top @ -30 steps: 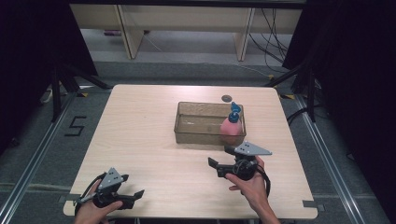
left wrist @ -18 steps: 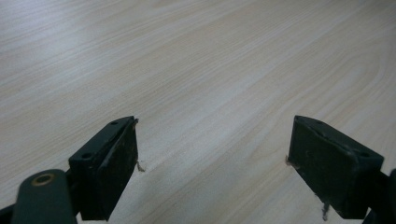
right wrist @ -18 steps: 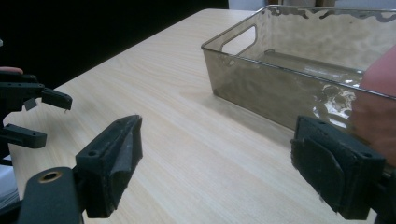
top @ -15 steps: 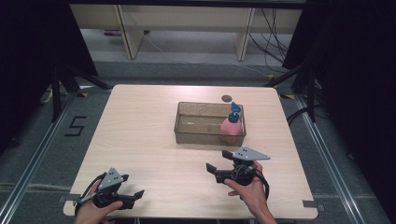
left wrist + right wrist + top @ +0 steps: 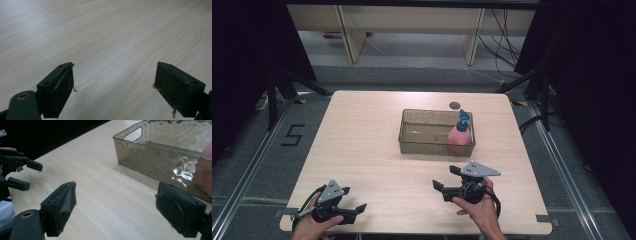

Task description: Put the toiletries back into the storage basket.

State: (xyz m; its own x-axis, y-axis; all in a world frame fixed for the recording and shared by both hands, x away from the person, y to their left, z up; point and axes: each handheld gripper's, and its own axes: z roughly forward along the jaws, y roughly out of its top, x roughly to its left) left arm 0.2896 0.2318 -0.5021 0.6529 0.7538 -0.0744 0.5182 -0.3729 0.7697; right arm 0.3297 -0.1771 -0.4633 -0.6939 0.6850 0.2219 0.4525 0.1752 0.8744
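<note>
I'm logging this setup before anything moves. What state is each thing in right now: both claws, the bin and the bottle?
Left claw: open, holding nothing, low over the table's near left corner.
Right claw: open, holding nothing, in front of the bin.
Clear bin: upright on the table, open at the top.
Pink bottle: standing upright in the bin's right end, blue pump top on.

Both black grippers, left gripper and right gripper, carry grey three-cornered plates, trailing black cables.
</note>
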